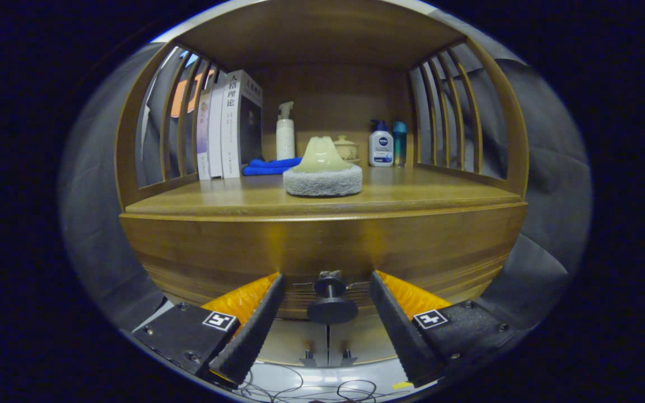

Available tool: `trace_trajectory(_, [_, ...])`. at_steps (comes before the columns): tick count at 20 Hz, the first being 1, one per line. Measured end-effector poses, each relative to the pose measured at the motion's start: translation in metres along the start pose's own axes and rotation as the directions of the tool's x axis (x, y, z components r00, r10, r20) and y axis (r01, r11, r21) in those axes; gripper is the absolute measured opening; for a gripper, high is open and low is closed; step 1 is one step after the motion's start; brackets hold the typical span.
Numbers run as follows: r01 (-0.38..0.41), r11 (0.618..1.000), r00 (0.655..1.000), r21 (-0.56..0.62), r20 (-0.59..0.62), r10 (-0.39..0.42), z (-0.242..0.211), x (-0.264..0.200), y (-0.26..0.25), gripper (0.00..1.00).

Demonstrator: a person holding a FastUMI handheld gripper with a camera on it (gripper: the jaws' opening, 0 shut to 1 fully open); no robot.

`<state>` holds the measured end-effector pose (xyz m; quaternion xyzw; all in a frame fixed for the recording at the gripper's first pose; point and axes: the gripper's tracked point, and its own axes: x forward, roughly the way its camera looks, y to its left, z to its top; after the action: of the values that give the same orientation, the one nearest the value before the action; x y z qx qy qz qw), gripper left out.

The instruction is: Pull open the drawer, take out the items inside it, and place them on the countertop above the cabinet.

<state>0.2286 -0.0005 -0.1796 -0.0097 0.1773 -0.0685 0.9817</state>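
Note:
The wooden cabinet's drawer front (322, 246) faces me, closed. Its dark round knob (331, 302) stands out between my two fingers, with a gap on each side. My gripper (328, 280) is open around the knob, fingertips close to the drawer face. The countertop (233, 196) lies above the drawer, beyond the fingers. On it, near the front middle, rests a scrubbing pad with a pale handle (322, 170). What the drawer holds is hidden.
At the back of the countertop stand books (227, 126) on the left, a white pump bottle (285, 134), a blue cloth (269, 166), a small lidded jar (346, 148), a lotion bottle (381, 144) and a teal bottle (400, 143). Slatted wooden sides enclose both ends. Cables lie on the floor below.

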Motion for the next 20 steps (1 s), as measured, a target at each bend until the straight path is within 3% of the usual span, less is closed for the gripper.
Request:
trace_trajectory(6, [-0.050, 0.998, 0.997, -0.039, 0.058, 0.052, 0.023, -0.043, -0.001, 1.00])
trace_trajectory(15, [-0.204, 0.979, 0.967, -0.025, 0.151, 0.206, 0.064, -0.178, -0.002, 1.00])
trace_trajectory(20, [-0.253, 0.967, 0.943, -0.029, 0.216, 0.253, 0.097, -0.246, -0.015, 1.00])
